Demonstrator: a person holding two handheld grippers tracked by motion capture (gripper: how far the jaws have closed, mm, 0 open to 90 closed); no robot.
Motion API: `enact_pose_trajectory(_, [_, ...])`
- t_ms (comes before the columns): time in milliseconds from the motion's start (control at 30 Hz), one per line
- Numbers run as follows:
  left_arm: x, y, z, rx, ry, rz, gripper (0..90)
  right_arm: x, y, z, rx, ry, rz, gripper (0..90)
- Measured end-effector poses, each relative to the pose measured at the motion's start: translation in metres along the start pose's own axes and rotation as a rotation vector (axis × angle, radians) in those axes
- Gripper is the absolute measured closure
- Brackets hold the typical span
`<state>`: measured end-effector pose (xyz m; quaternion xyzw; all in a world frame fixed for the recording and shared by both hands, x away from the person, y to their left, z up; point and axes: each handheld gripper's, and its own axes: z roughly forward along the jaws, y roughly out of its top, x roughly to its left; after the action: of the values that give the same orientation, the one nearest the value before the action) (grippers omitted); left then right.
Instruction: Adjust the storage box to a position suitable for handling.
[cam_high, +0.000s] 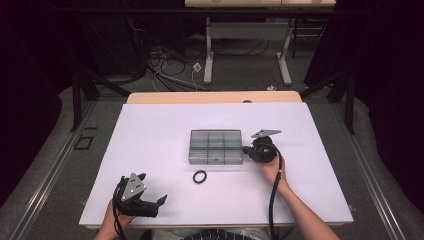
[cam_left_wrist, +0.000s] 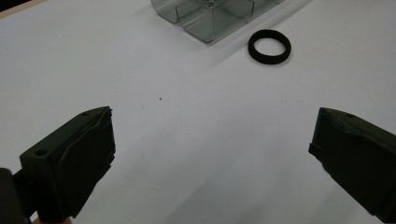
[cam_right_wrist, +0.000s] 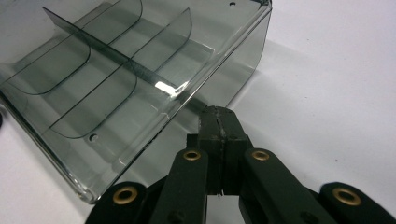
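A clear grey box (cam_high: 216, 147) with little compartments sits in the middle of the white table (cam_high: 150, 130). The right gripper (cam_high: 246, 149) is right at the box's right side wall. Its tongs are pressed together with nothing between them, and the tips are just beside the wall; I cannot tell if they touch it. A small black ring (cam_high: 199, 176) lies on the table near the front of the box. The left gripper (cam_high: 161, 201) rests well apart, near the table's front edge, with its tongs wide apart and empty.
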<state>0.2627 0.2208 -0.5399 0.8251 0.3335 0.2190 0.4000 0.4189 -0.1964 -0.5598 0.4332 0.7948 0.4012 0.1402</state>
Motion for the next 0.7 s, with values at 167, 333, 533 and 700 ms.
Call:
enact_pose_trajectory(167, [-0.0005,-0.0001,0.0001,0.001,0.0,0.002,0.0,0.0027,-0.0001,0.0011,0.001,0.0,-0.004,90.0])
enact_pose_trajectory(333, [0.0,-0.0002,0.0002,0.0,-0.004,0.0,0.0,0.0031,-0.0005,0.0022,-0.009,0.004,-0.007,90.0])
enact_pose_trajectory(533, [-0.0005,-0.0004,-0.0011,0.012,-0.004,0.004,0.0,0.0043,0.0001,0.0035,-0.009,0.012,-0.012,90.0])
enact_pose_trajectory(700, [0.0003,-0.0014,-0.0019,0.003,0.005,0.002,0.0,0.0049,0.0009,0.0043,-0.011,0.008,-0.033,89.4])
